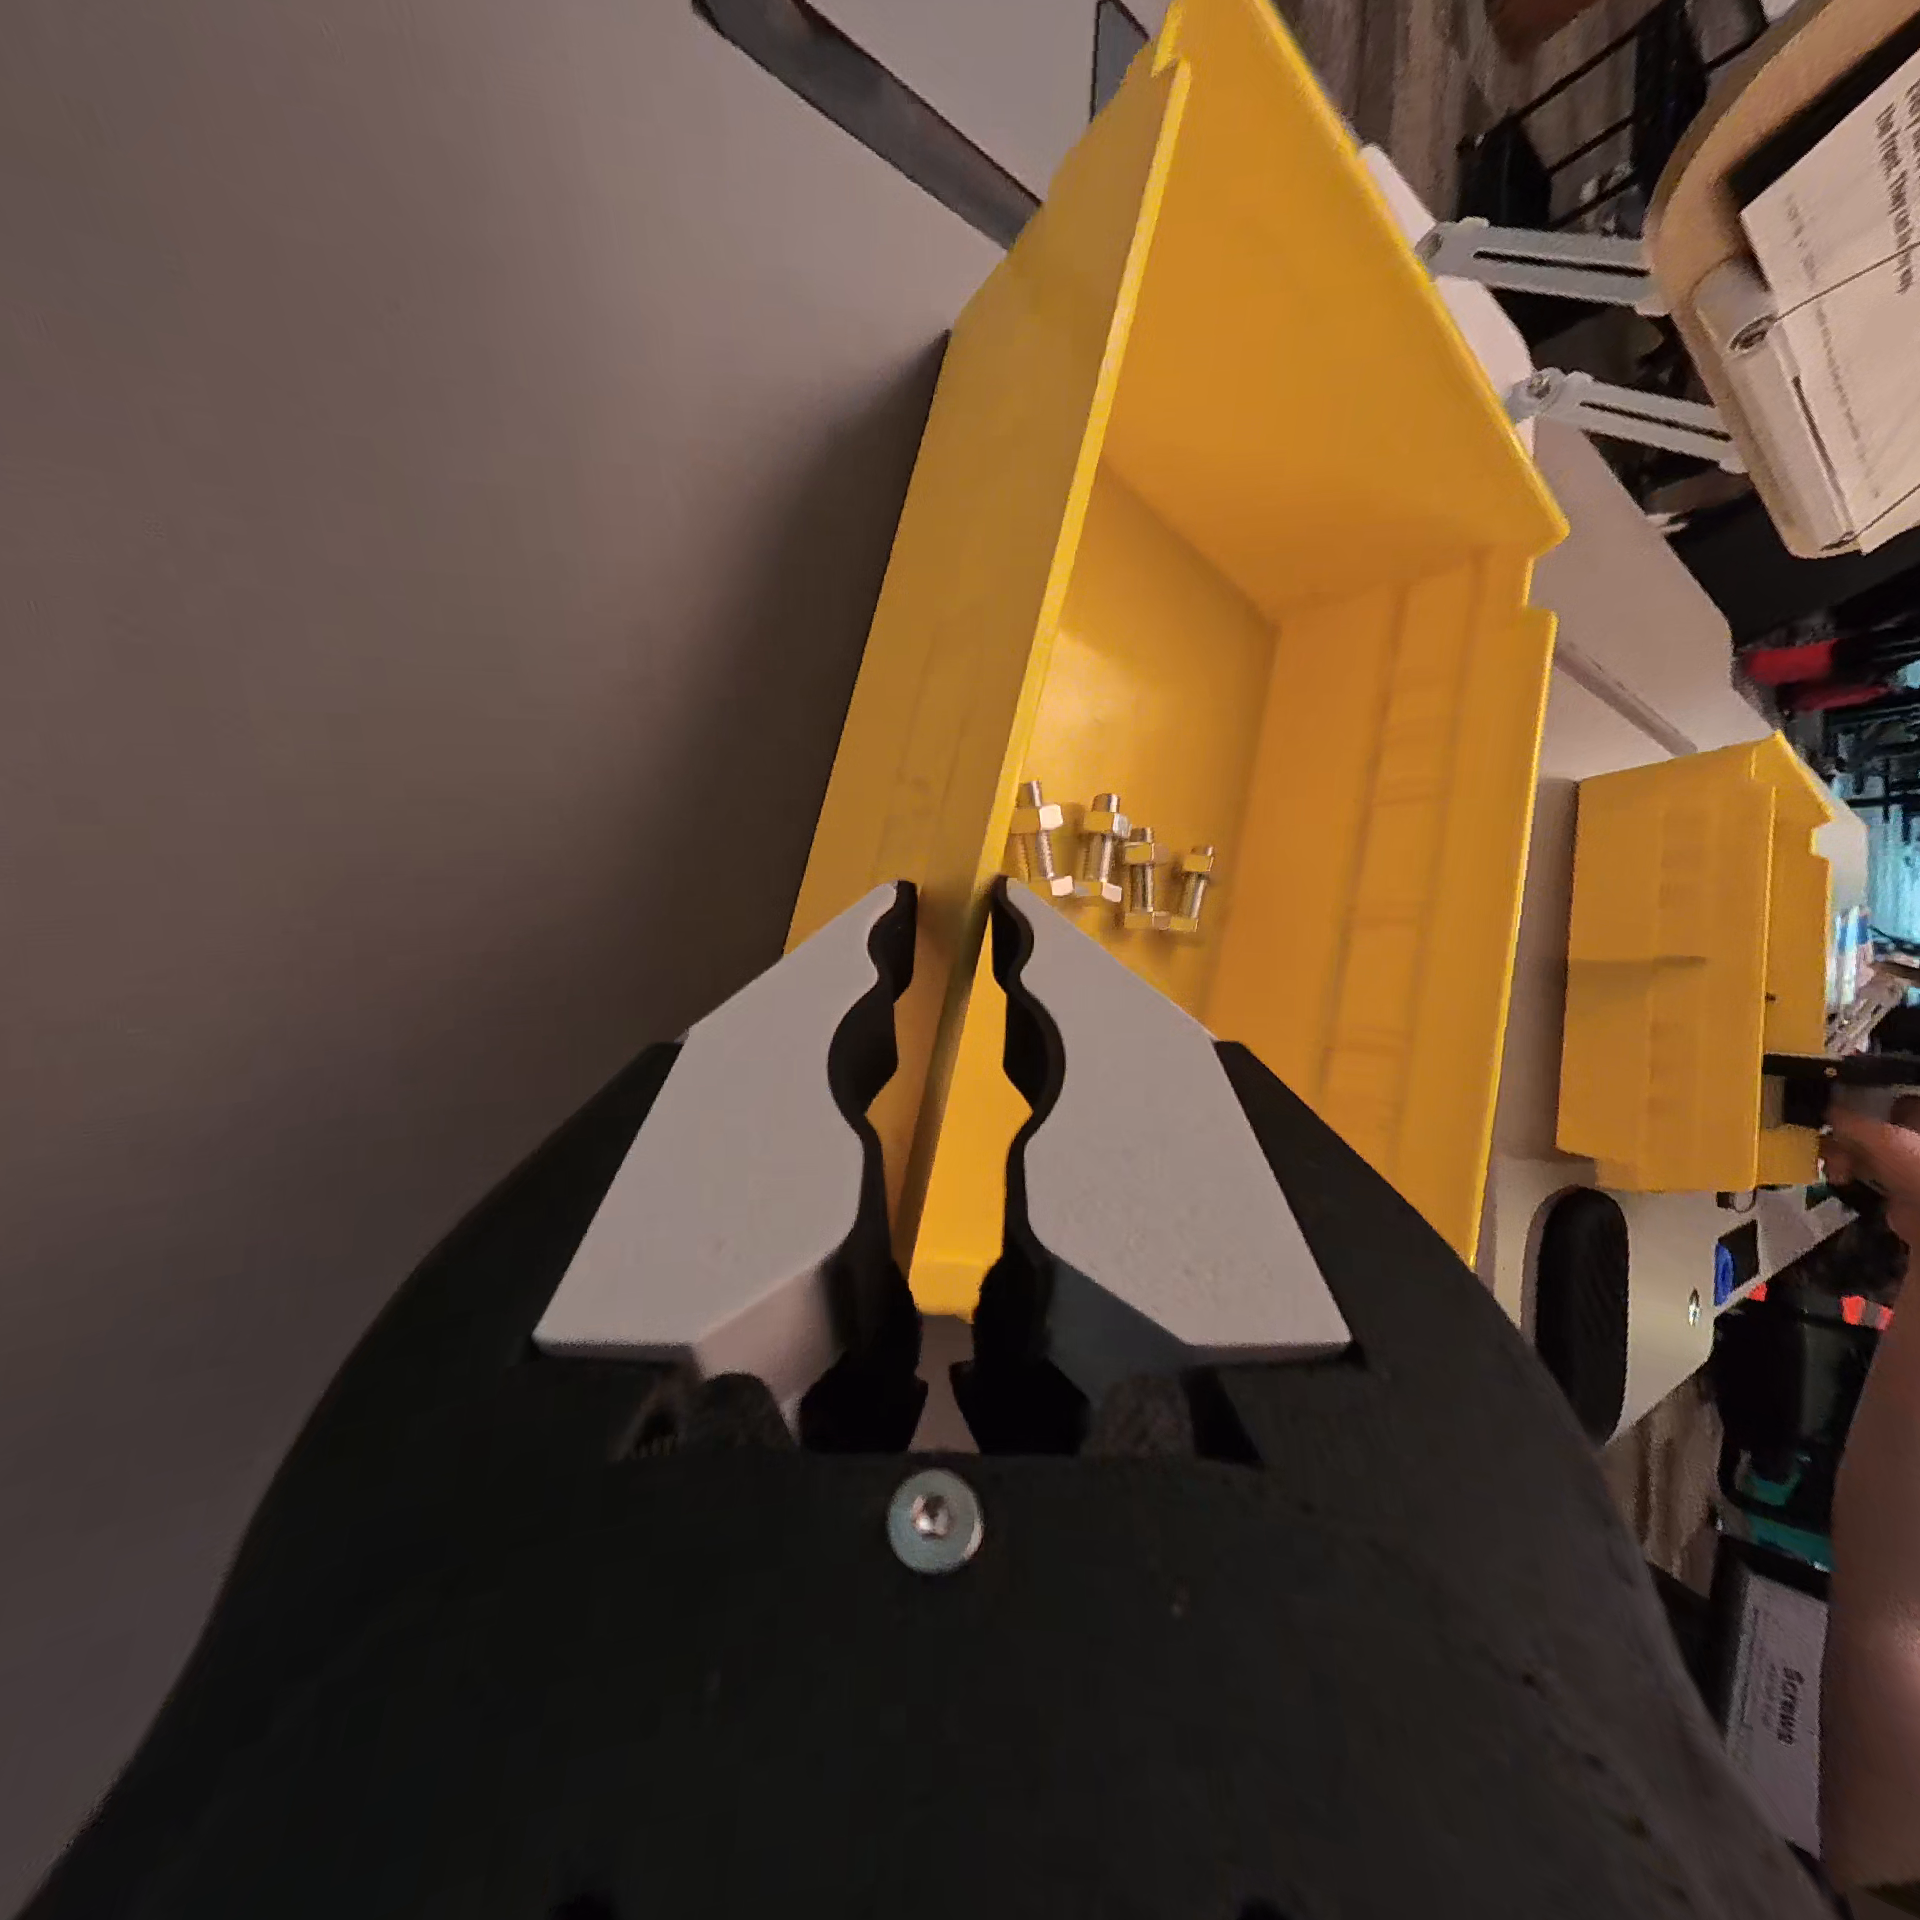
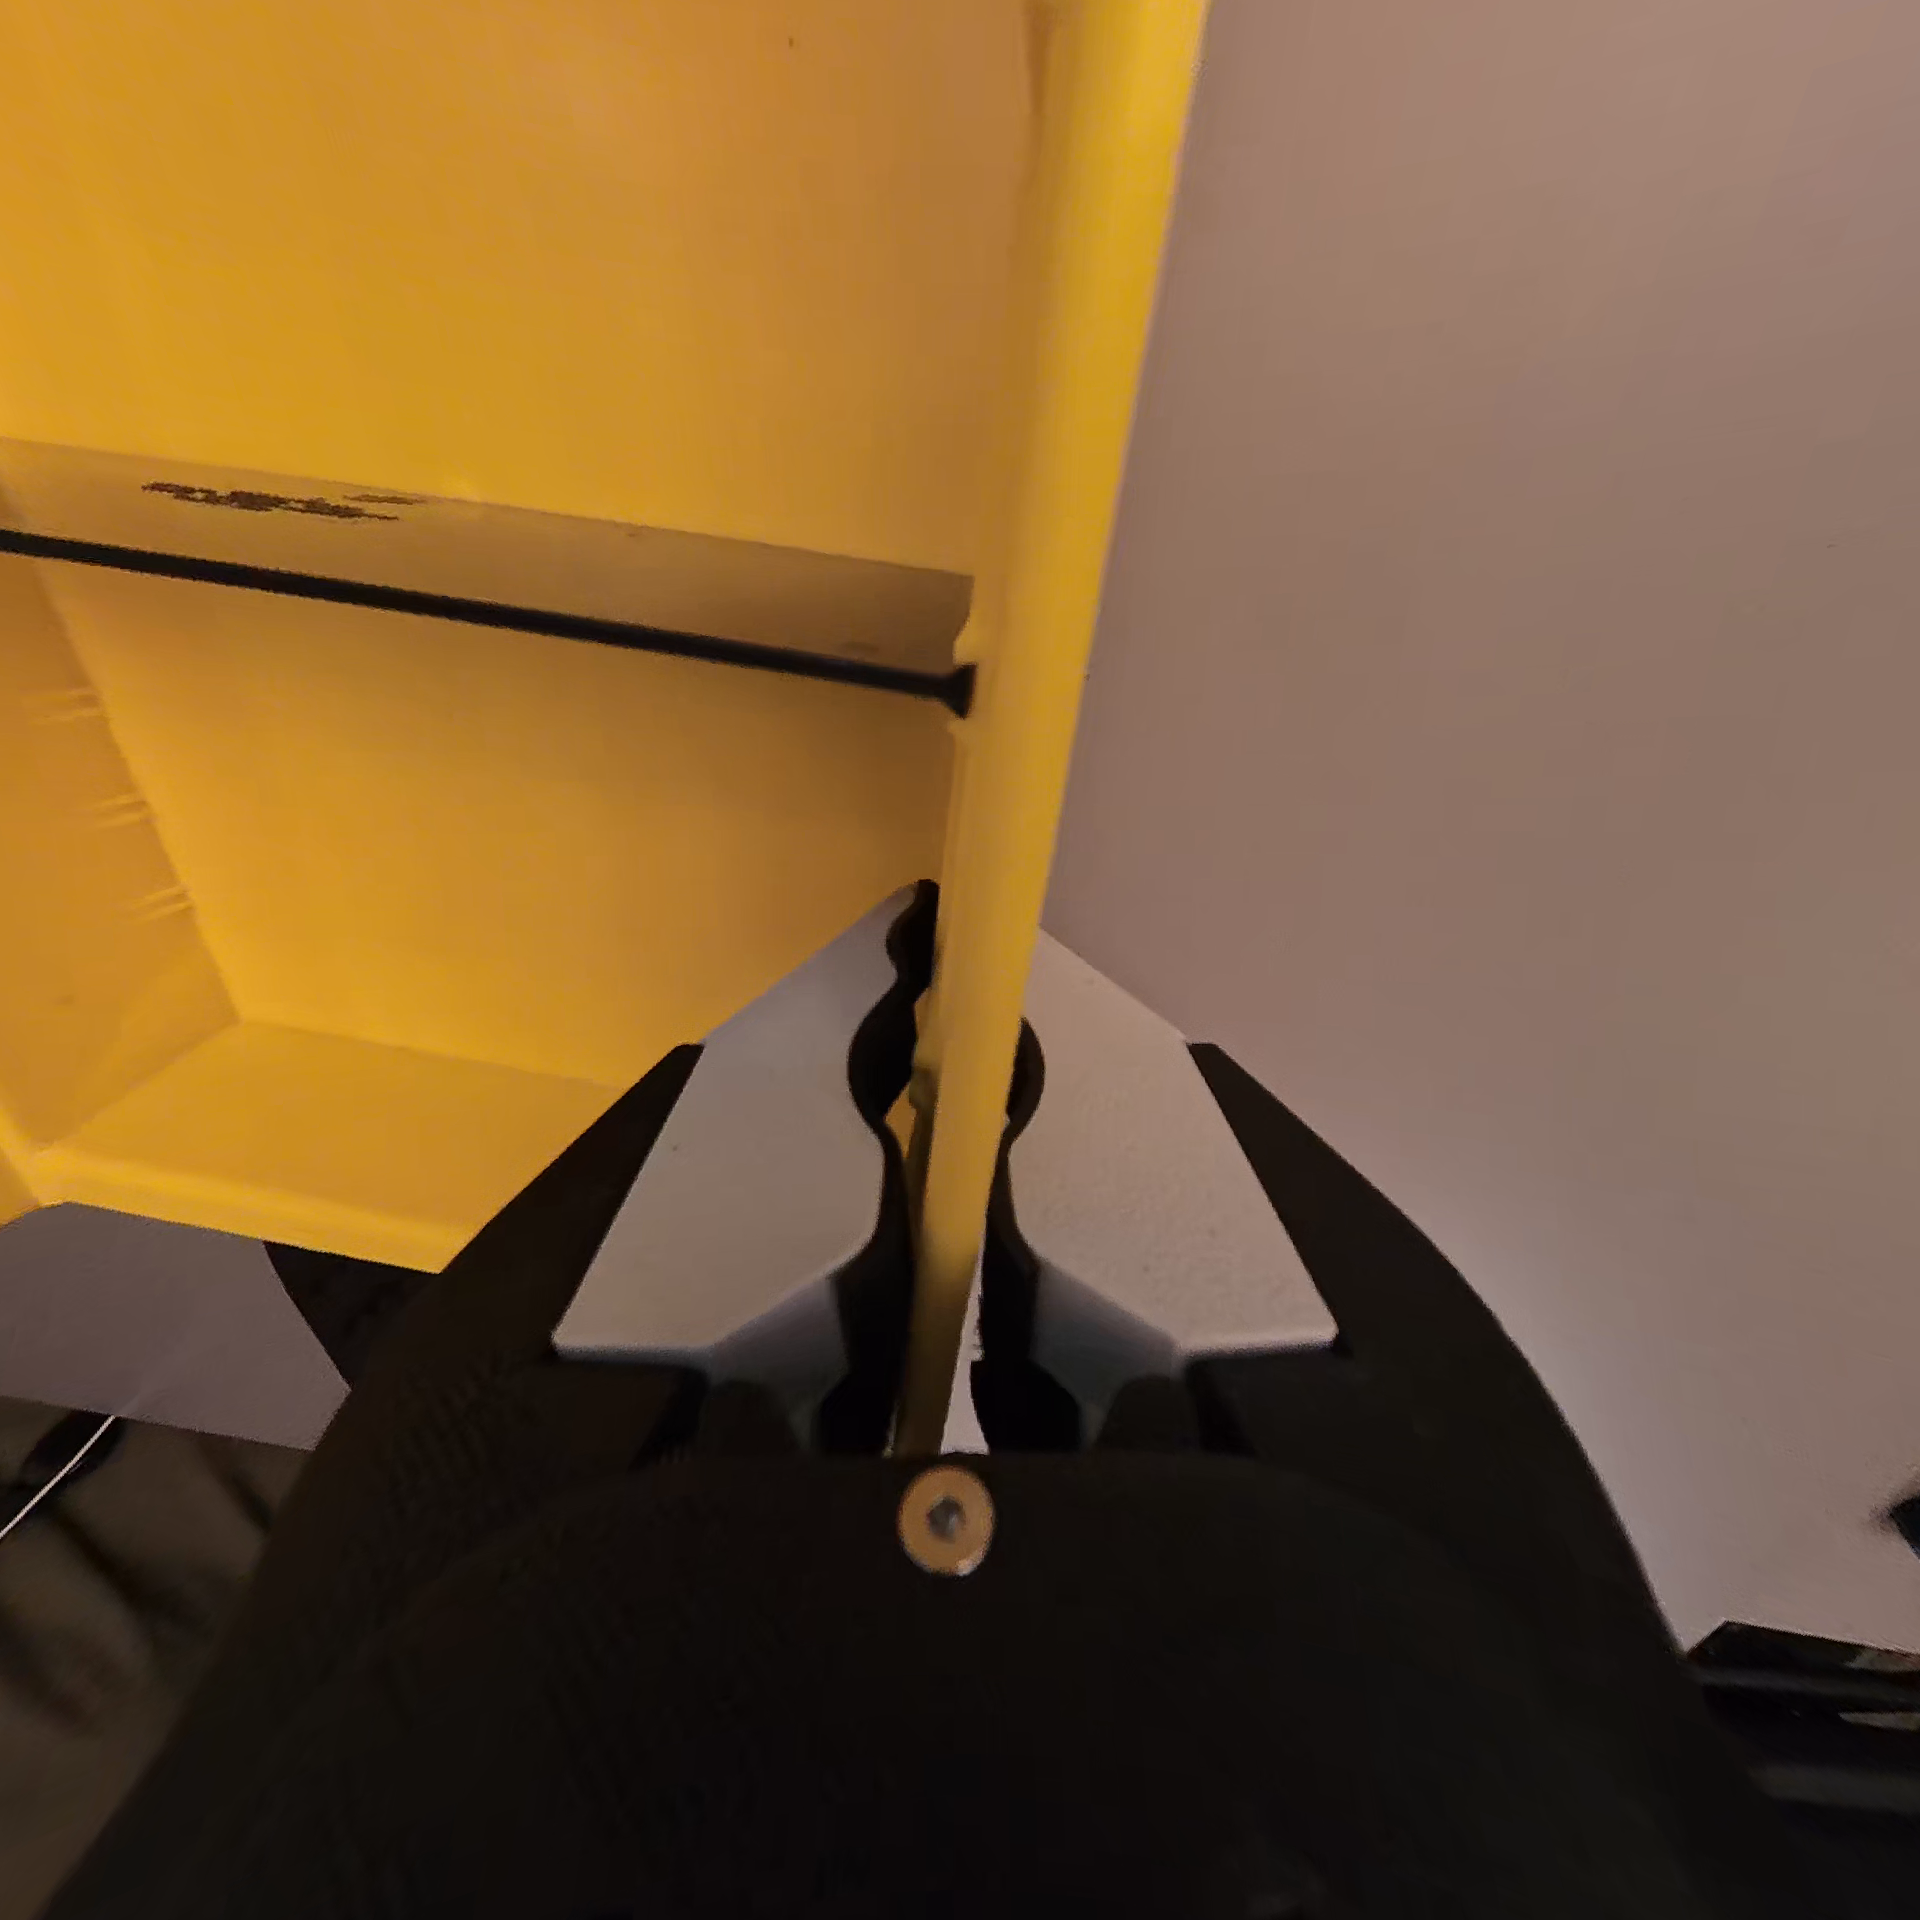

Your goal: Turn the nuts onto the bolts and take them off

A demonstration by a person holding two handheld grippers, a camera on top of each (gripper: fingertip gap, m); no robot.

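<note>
A large yellow bin (image 1: 1299,468) stands on the pale table (image 1: 416,623). Several silver bolts with nuts on them (image 1: 1112,873) lie together on its floor near the side wall. My left gripper (image 1: 951,904) is shut on that side wall, one finger inside and one outside. A smaller yellow bin (image 1: 1683,977) stands beyond it. My right gripper (image 2: 977,914) is shut on the edge wall (image 2: 997,831) of a yellow bin (image 2: 520,260). It appears as a dark shape (image 1: 1808,1091) at the smaller bin's edge. No bolts show in the right wrist view.
A black rod (image 2: 520,613) crosses the bin in the right wrist view. A hand (image 1: 1870,1164) is behind the smaller bin. A box with papers (image 1: 1818,260), metal brackets and cluttered shelves lie past the table's far edge. Tip to tip, the grippers are about 80 cm apart.
</note>
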